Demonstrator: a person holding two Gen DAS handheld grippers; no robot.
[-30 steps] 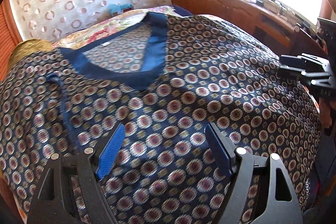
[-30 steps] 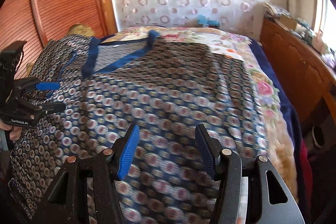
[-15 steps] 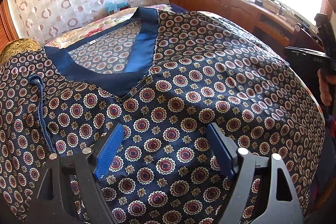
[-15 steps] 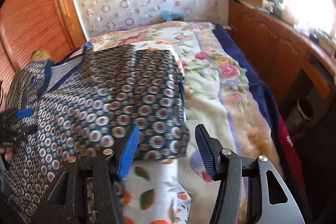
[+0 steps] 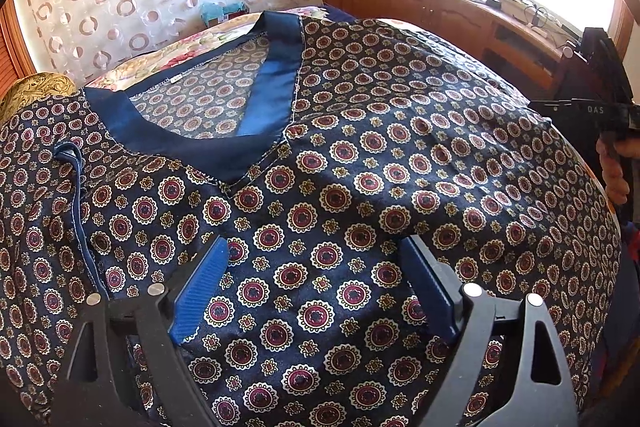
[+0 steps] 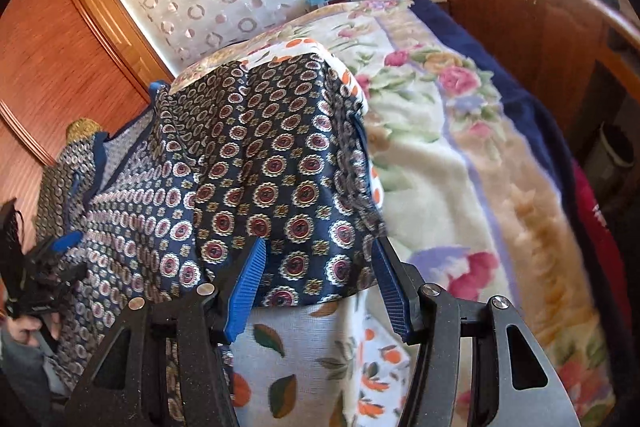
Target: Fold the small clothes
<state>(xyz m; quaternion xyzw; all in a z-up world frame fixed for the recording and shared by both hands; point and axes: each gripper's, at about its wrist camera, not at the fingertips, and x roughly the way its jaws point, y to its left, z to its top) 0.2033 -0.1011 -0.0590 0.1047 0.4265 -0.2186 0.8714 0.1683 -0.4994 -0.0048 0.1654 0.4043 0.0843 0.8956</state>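
The patterned top lay spread face-up on the bed, unfolded; both the left hand-held gripper and right hand-held gripper stood released above it, so the first fold likely required grasping the sleeve edge nearest the right hand-held gripper.

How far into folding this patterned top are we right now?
Early. Done: the patterned top lies spread face up on the bed, V-neck visible. In hand: nothing; the left gripper is open over its middle, the right gripper open at its edge. Left: every fold.
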